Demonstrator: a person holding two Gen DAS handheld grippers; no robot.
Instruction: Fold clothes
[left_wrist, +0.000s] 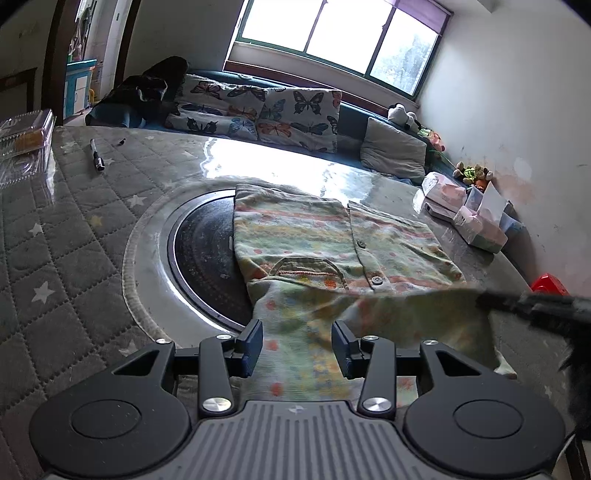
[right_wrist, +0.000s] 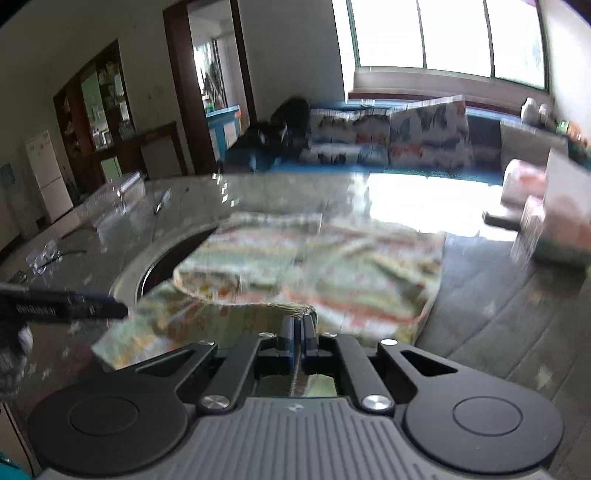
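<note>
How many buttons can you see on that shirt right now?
2. One button sits midway up the placket of the shirt; the other button is lower, near the collar. The lifted fabric in front may hide more.

Almost nothing here can be read. In the right wrist view, the black bar of the left tool (right_wrist: 62, 308) coming in from the left edge carries a short line of pale lettering, but blur makes it illegible. A small star-like emblem sits on the grey ribbed housing (right_wrist: 295, 407) of each tool, without any words beside it.
</note>
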